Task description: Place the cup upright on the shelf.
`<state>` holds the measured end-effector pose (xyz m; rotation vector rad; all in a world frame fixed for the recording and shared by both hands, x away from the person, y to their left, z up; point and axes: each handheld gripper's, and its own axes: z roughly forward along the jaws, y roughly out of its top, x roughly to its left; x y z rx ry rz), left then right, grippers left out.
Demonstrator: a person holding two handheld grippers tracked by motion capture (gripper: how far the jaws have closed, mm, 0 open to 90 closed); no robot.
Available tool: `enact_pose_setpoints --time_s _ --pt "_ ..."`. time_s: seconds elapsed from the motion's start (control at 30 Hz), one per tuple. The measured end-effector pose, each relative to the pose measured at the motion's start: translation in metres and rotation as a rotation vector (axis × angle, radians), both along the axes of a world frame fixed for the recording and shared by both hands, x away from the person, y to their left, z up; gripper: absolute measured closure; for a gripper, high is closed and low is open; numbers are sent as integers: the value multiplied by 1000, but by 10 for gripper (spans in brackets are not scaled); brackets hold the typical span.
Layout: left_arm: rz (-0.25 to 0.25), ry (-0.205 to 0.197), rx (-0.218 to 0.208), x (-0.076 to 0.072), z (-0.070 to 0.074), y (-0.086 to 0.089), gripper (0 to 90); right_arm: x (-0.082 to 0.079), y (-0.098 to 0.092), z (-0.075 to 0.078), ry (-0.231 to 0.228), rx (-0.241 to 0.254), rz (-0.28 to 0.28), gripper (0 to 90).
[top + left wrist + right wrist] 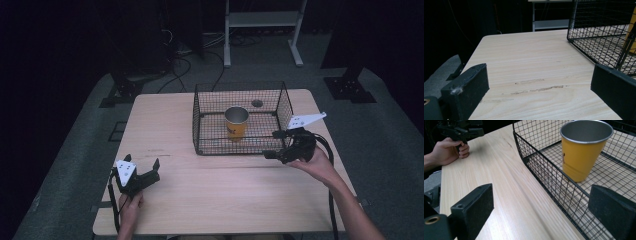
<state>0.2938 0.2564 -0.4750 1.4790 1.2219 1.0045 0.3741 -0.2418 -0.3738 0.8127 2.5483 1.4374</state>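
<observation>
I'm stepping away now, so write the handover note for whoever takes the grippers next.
Left gripper: open, holding nothing, low over the near left of the table.
Right gripper: open, holding nothing, just outside the basket's near right corner, jaws pointing at it.
Cup: yellow, upright, standing inside the basket, touched by neither gripper.
Done: the cup is in the basket.
Left: nothing is gripped; if the cup has to come out, the right gripper is closest and would probably go in over the rim.
</observation>
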Motion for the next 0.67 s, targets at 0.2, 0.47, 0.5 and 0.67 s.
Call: enact_pose_setpoints --time_s 0.2,0.47,0.5,0.67 --pt "-1 -1 4 0 0 0 8 -10 -10 -8 -2 17 -23 57" --pt "-3 -2 8 0 0 -1 8 -31 -20 -24 -14 44 -62 93" --pt "-3 -2 8 0 0 -1 8 -35 -21 -28 -15 59 -63 94" --pt "0 0 6 1 0 0 8 -67 -28 -47 -48 155 -123 95"
